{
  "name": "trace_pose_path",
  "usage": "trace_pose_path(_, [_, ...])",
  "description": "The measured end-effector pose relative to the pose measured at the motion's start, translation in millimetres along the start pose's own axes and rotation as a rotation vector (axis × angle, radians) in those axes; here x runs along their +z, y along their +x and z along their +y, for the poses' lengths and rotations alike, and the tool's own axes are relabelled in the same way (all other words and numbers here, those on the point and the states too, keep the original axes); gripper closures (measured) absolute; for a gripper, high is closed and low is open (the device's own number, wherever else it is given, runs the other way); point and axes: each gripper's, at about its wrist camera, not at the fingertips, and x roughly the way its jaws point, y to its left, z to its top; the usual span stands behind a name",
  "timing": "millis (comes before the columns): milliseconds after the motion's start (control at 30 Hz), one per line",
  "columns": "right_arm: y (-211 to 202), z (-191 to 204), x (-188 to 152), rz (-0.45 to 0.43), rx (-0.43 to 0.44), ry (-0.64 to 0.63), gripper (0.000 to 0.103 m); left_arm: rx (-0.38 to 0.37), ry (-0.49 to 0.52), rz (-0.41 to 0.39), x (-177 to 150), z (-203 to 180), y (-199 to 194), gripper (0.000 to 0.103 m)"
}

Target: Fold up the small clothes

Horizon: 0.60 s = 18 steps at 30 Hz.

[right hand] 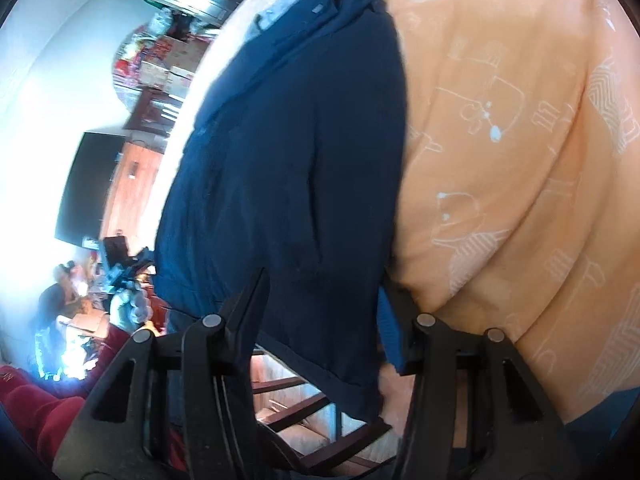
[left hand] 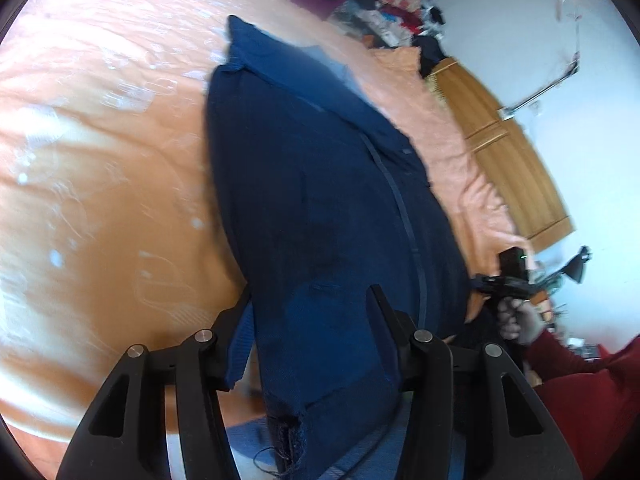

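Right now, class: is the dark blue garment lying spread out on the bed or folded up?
Spread out: the garment stretches lengthwise across the orange bedspread, its near edge between both tools' fingers.

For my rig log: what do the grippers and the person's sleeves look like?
Both grippers, left and right, are matte black plastic with triangular cut-outs, silver pivot pins and blue ribbed finger pads. The sleeves are dark red, and the hand appears gloved in a pale glove.

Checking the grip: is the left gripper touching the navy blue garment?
Touching. The left wrist view shows the navy blue garment between the left gripper fingers.
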Motion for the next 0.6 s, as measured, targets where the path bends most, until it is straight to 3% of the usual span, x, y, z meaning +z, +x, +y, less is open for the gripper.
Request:
trace_pose_path(167, [6,3,3,-0.007,0.019,0.004,0.053,-0.037,-0.054,-0.02,-3,11,6,0.054])
trace_pose_path(400, [26,13,-1,0.053,0.055,-0.019,0.055,-0.103,-0.034,0.017,-8,7,15,0.062])
trace_pose_path(467, [29,16,1,0.058,0.042,-0.031,0.055,-0.06,-0.031,0.031,-8,10,18,0.064])
trace_pose_path(533, [38,15,1,0.084,0.007,-0.037,0.056,-0.005,-0.029,0.054,-10,16,26,0.084])
trace_pose_path(600, [42,23,0,0.09,-0.044,-0.074,0.063,-0.003,-0.034,0.043,-10,16,25,0.085])
